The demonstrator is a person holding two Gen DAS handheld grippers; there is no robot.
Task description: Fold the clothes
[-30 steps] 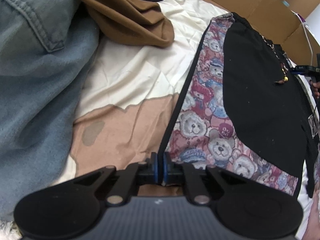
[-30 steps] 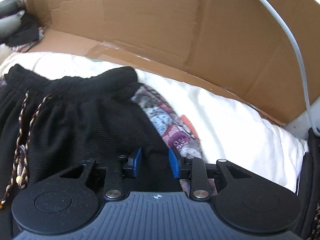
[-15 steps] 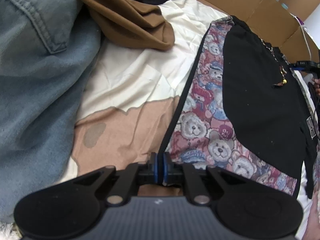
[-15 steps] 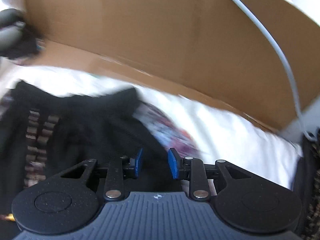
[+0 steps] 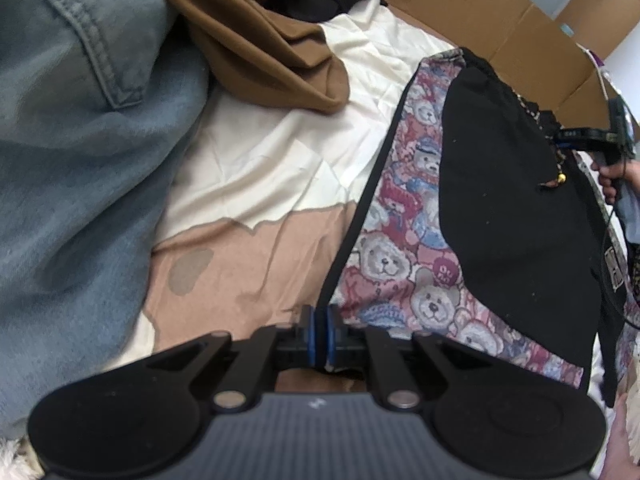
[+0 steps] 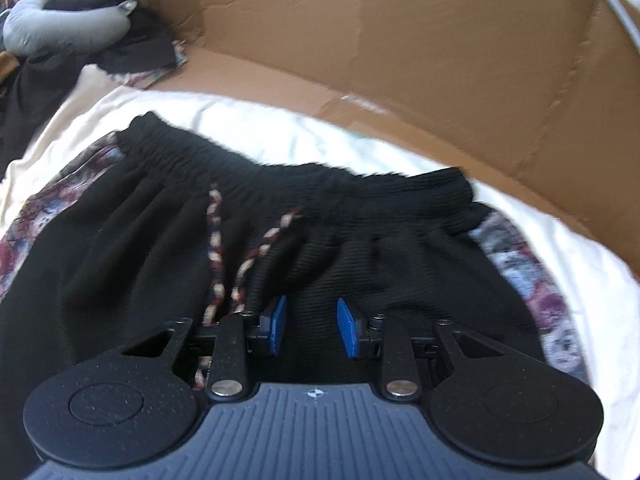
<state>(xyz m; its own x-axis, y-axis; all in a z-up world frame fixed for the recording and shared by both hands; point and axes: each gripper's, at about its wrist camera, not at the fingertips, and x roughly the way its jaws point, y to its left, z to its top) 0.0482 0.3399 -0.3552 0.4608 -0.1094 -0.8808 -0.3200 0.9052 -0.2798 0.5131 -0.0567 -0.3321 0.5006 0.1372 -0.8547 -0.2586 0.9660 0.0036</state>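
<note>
Black shorts (image 5: 512,208) with teddy-bear print side panels (image 5: 404,264) lie flat on a cream and tan sheet (image 5: 256,160). My left gripper (image 5: 319,334) is shut on the shorts' black-piped hem edge at the lower left of the garment. In the right wrist view the elastic waistband (image 6: 304,184) and braided drawcord (image 6: 216,256) face me. My right gripper (image 6: 311,326) hovers open over the black fabric just below the waistband, with nothing between its blue pads (image 6: 347,328). The right gripper also shows far off (image 5: 588,136) in the left wrist view, held by a hand.
A blue denim garment (image 5: 72,168) and a brown garment (image 5: 260,36) are piled left of the shorts. A cardboard wall (image 6: 400,40) runs behind the waistband. A grey neck pillow (image 6: 60,16) and dark clothes sit at the far left.
My right gripper has swung left from the shorts' right waist corner to the middle, near the drawcord, still open. The left gripper stays shut on the hem, barely moved.
</note>
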